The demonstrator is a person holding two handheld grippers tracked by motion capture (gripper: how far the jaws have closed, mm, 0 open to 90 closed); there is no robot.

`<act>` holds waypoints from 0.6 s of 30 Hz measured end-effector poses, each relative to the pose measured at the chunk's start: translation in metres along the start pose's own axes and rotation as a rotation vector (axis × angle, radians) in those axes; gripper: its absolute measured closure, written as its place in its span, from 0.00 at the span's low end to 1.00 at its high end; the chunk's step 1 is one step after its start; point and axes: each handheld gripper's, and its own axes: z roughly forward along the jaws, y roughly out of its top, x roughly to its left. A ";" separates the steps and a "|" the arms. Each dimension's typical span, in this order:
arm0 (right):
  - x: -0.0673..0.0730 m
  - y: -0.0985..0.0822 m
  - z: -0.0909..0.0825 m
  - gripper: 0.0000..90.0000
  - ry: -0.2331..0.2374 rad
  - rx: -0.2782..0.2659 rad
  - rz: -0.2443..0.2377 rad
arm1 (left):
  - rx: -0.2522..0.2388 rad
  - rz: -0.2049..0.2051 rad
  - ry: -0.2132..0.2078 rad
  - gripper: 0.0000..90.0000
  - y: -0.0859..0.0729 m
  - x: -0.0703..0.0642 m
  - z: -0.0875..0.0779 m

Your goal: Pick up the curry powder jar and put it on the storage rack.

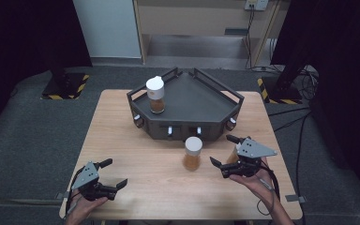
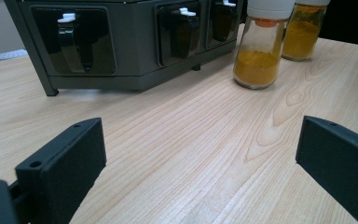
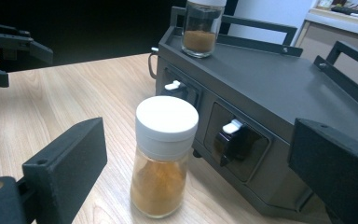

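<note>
A dark angular rack (image 1: 201, 101) stands at the table's far middle, with a white-capped spice jar (image 1: 155, 95) on its top left. A second jar of brown powder (image 1: 192, 153) stands on the table in front of the rack. My right gripper (image 1: 221, 150) is open just right of it, jaws pointing at it; in the right gripper view this jar (image 3: 164, 158) stands just ahead of the open right gripper (image 3: 204, 163). A third jar (image 1: 234, 152) is partly hidden behind that gripper. My left gripper (image 1: 116, 172) is open at the near left, holding nothing.
In the left gripper view the left gripper (image 2: 200, 158) faces the rack front (image 2: 121, 51), which has white-tipped levers, and two jars (image 2: 258, 51) (image 2: 303, 32) to its right. Bare wooden table (image 1: 136, 154) lies between the grippers. Dark floor surrounds the table.
</note>
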 end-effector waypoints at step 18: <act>-0.003 0.005 0.042 0.05 0.056 0.023 0.003 | 0.001 0.003 -0.003 0.01 0.000 0.000 0.000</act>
